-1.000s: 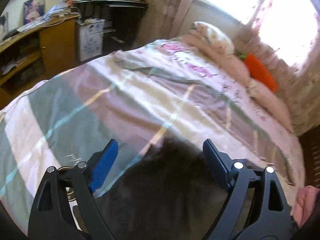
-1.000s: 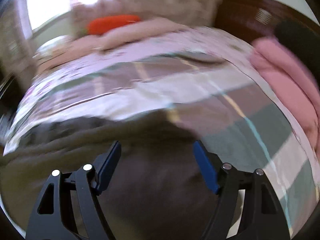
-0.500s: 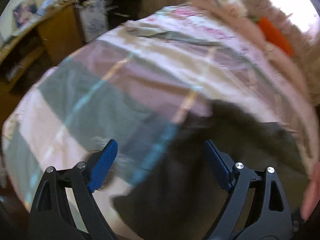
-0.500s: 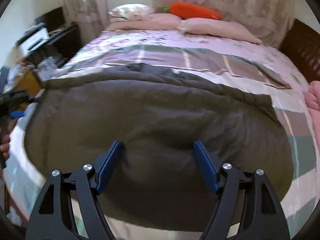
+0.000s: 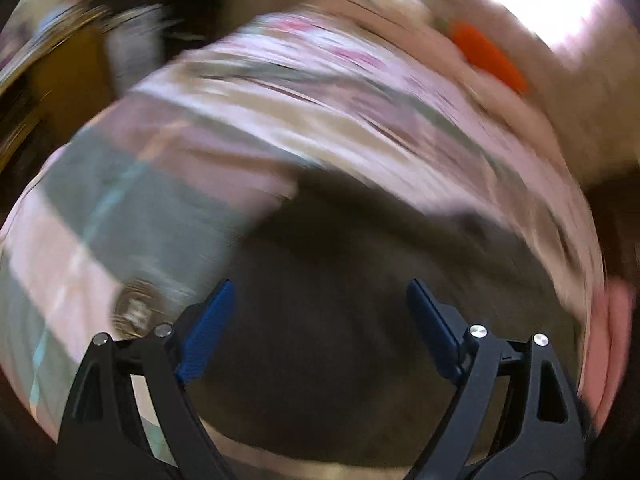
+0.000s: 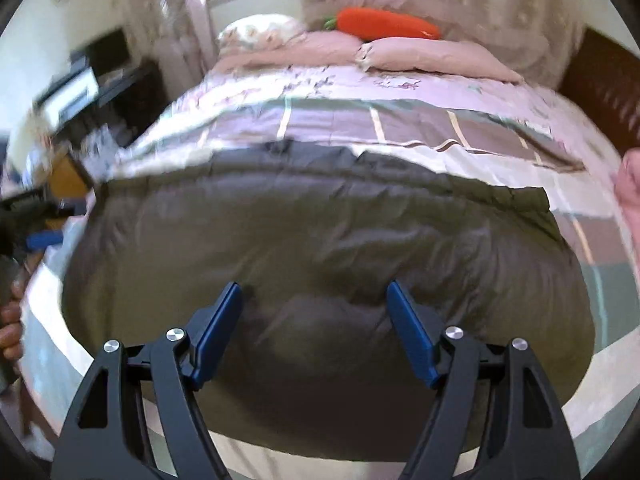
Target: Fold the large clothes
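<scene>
A large dark olive-grey padded garment (image 6: 320,240) is lying spread flat, filling the centre and lower half of the right wrist frame. Its surface is showing soft wrinkles and puffed quilting. A darker grey band is running along its far edge, across the upper middle of the frame, ending in a squared corner at the right. In the left wrist frame the same garment (image 5: 340,300) is appearing as a blurred dark mass occupying the lower centre.

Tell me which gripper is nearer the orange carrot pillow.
Hard to separate. Right gripper and left gripper both hover over the dark garment, with the carrot pillow far up the bed.
</scene>
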### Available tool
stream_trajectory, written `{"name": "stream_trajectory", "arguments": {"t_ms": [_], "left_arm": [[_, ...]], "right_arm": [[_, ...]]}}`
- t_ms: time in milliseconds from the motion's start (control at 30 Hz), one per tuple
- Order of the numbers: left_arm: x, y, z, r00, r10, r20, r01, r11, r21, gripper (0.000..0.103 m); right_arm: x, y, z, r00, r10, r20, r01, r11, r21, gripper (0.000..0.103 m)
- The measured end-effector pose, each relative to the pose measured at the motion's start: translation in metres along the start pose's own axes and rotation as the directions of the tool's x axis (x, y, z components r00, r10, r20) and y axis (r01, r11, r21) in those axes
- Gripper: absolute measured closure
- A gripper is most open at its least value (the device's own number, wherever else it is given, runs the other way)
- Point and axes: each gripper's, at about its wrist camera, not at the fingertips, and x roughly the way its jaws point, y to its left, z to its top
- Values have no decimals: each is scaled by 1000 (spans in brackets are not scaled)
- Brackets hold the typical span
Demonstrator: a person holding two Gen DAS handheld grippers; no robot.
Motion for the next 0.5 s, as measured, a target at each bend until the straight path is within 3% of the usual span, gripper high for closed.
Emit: {"name": "stream_trajectory", "arguments": {"t_ms": [100, 200, 300, 333, 400, 500], "left_arm": [[14, -58, -36, 999, 13, -43, -2, 971, 241, 14], [23, -78, -52, 993, 115, -5, -104, 918, 382, 12], [21, -47, -33, 990, 143, -14, -135, 957, 257, 12], [17, -31, -26, 993, 117, -29, -110, 978, 177, 12], [11, -13, -18, 996, 76, -44, -72, 994, 86, 12], [5, -8, -14, 996, 89, -30, -86, 992, 95, 12]], "right_arm": [[7, -11, -9, 998, -44, -39, 43, 999, -18, 27], [11, -47, -15, 987, -146, -63, 146, 989, 6, 16], [12, -104, -24, 977, -175, -123, 193, 968, 159, 16], [7, -122, -27, 975, -183, -129, 208, 953, 219, 16], [-6, -138, -30, 981, -164, -107, 188, 942, 278, 16], [-24, -136, -35, 990, -131, -59, 142, 953, 269, 16]]}}
